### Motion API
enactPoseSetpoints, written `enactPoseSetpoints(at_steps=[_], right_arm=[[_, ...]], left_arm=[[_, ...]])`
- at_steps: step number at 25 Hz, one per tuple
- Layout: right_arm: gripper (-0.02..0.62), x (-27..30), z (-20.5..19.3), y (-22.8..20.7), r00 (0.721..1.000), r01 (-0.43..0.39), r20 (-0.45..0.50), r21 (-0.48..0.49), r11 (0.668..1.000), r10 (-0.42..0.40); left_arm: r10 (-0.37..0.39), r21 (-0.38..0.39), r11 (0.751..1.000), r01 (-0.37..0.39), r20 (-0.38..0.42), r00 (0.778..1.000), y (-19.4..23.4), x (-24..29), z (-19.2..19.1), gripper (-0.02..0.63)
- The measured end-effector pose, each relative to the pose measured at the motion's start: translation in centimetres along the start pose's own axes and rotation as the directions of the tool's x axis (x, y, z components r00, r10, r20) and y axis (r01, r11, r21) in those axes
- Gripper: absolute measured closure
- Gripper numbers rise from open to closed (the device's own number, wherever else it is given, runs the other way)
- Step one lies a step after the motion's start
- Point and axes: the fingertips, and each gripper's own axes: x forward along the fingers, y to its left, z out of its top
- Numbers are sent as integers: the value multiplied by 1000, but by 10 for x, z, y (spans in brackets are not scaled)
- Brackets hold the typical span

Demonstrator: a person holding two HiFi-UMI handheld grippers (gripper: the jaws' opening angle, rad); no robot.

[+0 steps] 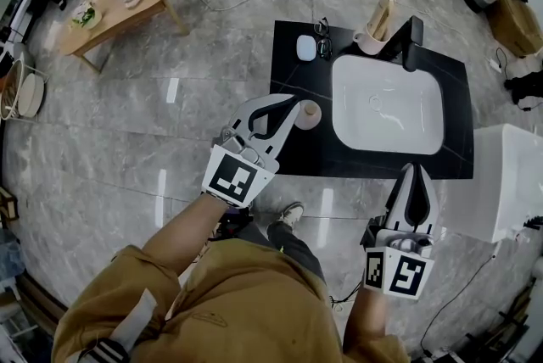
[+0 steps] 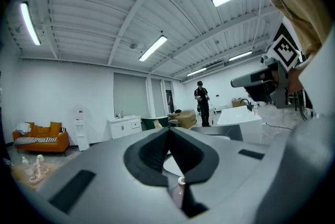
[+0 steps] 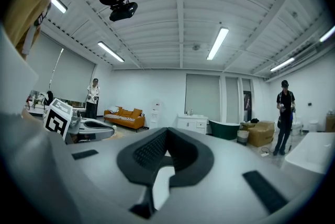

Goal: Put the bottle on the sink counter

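A small pinkish bottle [image 1: 310, 114] stands upright on the black sink counter [image 1: 293, 151], near its left edge and left of the white basin [image 1: 388, 112]. My left gripper [image 1: 296, 106] hovers over the counter's left part, its jaws shut with nothing between them and its tip right beside the bottle. In the left gripper view the bottle [image 2: 180, 188] shows below through the gap behind the closed tips of the left gripper [image 2: 168, 130]. My right gripper [image 1: 415, 170] hangs at the counter's front edge, shut and empty; the right gripper [image 3: 167, 130] shows its tips meeting.
A black faucet [image 1: 413, 40], a beige holder [image 1: 378, 25], glasses [image 1: 324, 38] and a small white case [image 1: 305, 47] sit at the counter's back. A white cabinet [image 1: 502, 183] stands to the right. A wooden coffee table [image 1: 119, 5] stands far left, and cables cross the floor.
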Motion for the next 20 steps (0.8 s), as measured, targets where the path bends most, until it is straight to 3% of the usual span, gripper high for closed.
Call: enactPoseSetpoints(at_steps=[20], right_arm=[[592, -3, 6, -11, 1000, 20, 11, -10, 1000, -20]], left_arm=[[-14, 50, 999, 14, 5, 1000, 3, -19, 24, 603]])
